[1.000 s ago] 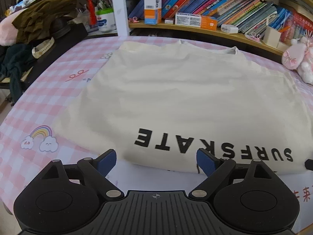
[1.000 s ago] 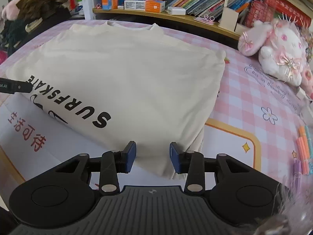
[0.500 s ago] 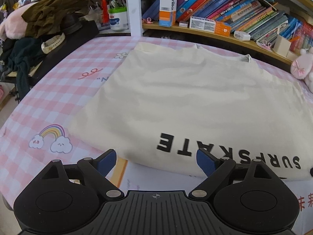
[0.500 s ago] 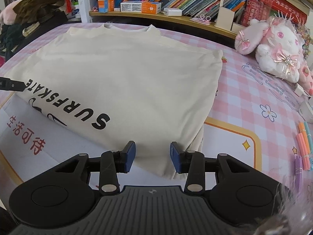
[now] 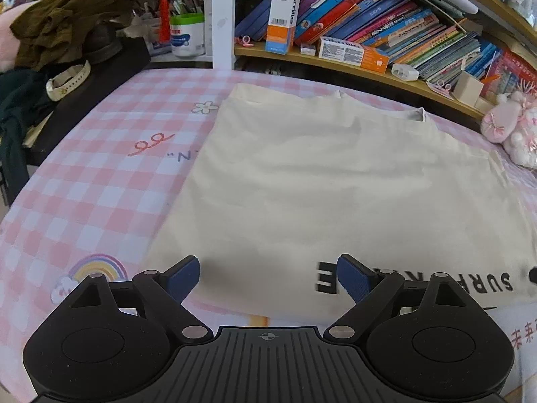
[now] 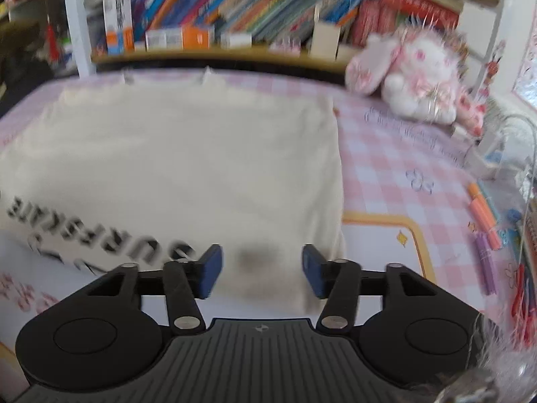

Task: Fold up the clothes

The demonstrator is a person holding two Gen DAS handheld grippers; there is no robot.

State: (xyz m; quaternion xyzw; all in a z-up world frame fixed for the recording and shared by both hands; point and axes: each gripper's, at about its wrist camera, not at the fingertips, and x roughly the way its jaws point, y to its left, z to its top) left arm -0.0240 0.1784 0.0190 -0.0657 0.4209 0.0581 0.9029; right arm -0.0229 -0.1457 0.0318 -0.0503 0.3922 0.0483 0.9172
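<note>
While the cream T-shirt (image 5: 335,181) lies flat on the checked tabletop (image 5: 100,174), the left claw (image 5: 268,277) and right claw (image 6: 261,268) gape empty over its near hem. Judging by that, pinch both corners evenly, all layers.

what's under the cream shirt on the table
The cream shirt lies on a pink checked tablecloth and, at its printed hem, a white mat. Whatever the cloth covers beneath cannot be seen.

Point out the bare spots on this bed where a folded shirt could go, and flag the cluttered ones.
Bare pink checked sheet lies left of the cream shirt, between it and the dark clothes pile. A second bare strip runs right of the shirt toward the plush rabbit. It is crowded at the far right edge, where markers lie, and along the bookshelf.
</note>
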